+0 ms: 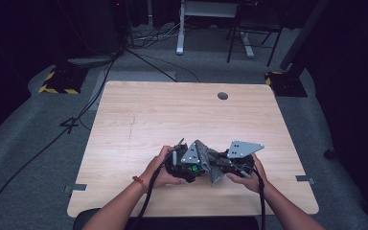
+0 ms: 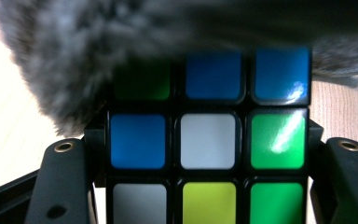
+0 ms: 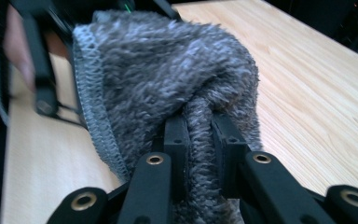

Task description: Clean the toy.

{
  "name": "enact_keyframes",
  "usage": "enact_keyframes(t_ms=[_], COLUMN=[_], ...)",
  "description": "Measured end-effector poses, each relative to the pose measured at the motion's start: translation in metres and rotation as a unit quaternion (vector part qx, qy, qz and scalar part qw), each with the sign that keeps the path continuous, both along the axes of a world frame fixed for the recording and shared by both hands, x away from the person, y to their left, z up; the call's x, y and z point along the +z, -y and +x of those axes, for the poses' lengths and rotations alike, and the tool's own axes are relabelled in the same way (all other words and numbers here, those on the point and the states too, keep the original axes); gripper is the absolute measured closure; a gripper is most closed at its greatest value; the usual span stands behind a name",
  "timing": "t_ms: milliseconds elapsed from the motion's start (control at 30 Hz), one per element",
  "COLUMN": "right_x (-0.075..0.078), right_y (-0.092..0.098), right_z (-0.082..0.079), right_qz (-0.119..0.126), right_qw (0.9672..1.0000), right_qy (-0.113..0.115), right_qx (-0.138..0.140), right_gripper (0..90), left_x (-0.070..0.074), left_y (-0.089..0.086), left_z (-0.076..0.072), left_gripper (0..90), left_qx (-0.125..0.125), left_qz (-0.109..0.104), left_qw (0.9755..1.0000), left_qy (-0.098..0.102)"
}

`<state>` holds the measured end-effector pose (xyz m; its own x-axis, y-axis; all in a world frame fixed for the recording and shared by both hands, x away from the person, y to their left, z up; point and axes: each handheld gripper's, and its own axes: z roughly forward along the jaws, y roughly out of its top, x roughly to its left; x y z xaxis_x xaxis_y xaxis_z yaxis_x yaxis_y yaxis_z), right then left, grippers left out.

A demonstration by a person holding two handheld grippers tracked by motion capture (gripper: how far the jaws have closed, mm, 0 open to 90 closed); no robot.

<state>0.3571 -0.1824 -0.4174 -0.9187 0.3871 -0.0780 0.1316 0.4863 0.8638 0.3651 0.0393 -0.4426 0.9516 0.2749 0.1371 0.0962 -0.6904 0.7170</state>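
From above, both hands meet over the near middle of the table [image 1: 139, 115], the grey cloth [image 1: 206, 158] draped between them. Along the left claw [image 2: 205, 154], its jaws are clamped on a puzzle cube [image 2: 208, 140], cloth over its top. The right claw [image 3: 199, 140] pinches a fold of that cloth.

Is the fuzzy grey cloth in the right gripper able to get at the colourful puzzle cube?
Probably yes: the right gripper, shut on the fuzzy grey cloth, holds it draped on the colourful puzzle cube that the left gripper clamps; nothing lies between.
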Motion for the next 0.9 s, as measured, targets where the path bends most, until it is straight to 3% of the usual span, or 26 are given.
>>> enact_keyframes(t_ms=[300,433,667,800,900], right_x=[0.001,-0.001,-0.018,-0.026,-0.026], right_y=[-0.007,-0.004,0.01,0.009,0.007], right_z=[-0.002,0.002,0.019,0.024,0.023], right_qz=[0.003,-0.008,-0.026,-0.03,-0.018], right_qw=[1.0,0.9999,0.9987,0.9981,0.998], right_qy=[0.0,0.006,-0.024,-0.041,-0.054], right_qx=[0.008,-0.006,-0.037,-0.035,-0.028], right_gripper=[78.2,78.2,78.2,78.2,78.2], left_x=[-0.004,-0.001,0.008,0.014,0.012], left_y=[0.006,0.002,-0.008,-0.011,-0.01], left_z=[0.001,0.0,0.0,-0.002,-0.002], left_gripper=[33.3,33.4,33.4,33.5,33.4], left_qx=[0.003,0.006,0.011,0.008,0.005], left_qz=[0.02,0.011,-0.023,-0.04,-0.04], left_qw=[0.9998,0.9999,0.9995,0.9989,0.999], left_qy=[0.002,0.01,0.016,0.021,0.019])
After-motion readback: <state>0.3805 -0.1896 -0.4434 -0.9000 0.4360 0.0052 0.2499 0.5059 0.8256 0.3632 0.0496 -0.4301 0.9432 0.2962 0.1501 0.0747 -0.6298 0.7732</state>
